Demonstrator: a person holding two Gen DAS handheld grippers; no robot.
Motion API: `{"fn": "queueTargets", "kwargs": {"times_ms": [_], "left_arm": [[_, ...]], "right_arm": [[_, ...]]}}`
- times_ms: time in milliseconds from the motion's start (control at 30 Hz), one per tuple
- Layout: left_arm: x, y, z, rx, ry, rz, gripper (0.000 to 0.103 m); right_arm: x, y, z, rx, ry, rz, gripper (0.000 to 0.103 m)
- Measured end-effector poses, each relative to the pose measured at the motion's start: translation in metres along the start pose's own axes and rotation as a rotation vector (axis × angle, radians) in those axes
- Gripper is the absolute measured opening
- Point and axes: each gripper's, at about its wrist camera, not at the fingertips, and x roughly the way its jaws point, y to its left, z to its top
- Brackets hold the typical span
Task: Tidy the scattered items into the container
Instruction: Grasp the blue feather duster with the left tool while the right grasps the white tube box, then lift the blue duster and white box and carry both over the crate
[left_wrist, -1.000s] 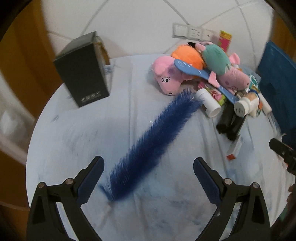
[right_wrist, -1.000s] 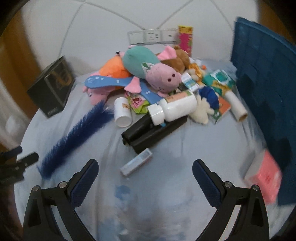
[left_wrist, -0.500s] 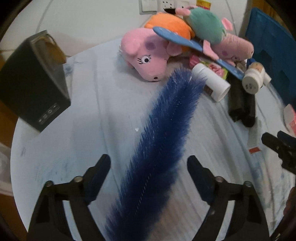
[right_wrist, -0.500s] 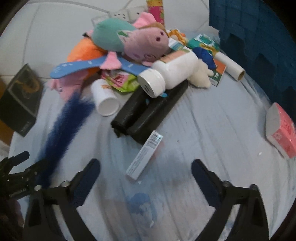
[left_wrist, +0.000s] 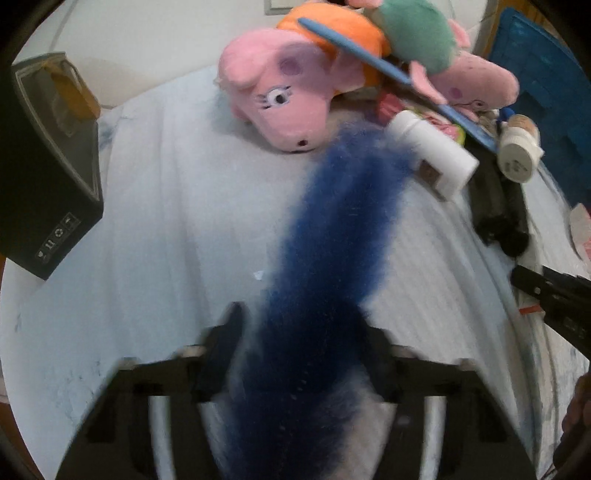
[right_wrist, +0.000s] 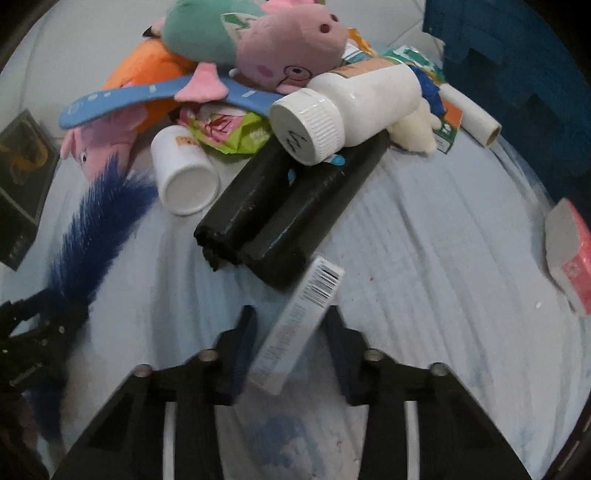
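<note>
- Left gripper (left_wrist: 301, 332): two matte black fingers (left_wrist: 225, 343) are showing, blurred, each widening into an angular black bracket with rectangular cut-outs; pale round screw heads are sitting along the upper edges, and light metal rods are running beneath.
- Right gripper (right_wrist: 290, 332): black fingers are carrying dark blue pads (right_wrist: 245, 343) on their inner faces; silver round screw heads are dotting the angled black arms, and pale rods are showing through the cut-outs.
</note>
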Motion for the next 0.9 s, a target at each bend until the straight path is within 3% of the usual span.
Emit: {"fn": "queueTargets", "kwargs": {"times_ms": [400,500,700,900], "left_arm": [[-0.006,-0.014,-0.005,0.004,-0.004,0.019,0.028],[-0.011,-0.017,-0.007,-0.001,-0.007,0.025,0.022],[-0.036,-0.026,-0.008,0.003,-0.044,0.026,0.021],[-0.064,-0.038,-0.016,-0.005,-0.093,0.017,0.02]], "right_arm": [[-0.003,-0.004,-0.002,0.003,-0.011,0.022,0.028],[-0.003,-0.004,-0.002,-0.009,-0.01,0.025,0.028],[-0.018,-0.01,-0.005,-0.006,-0.022,0.053,0.019],[-0.043,-0.018,-0.009,-0.015,-0.056,0.083,0.018]]}}
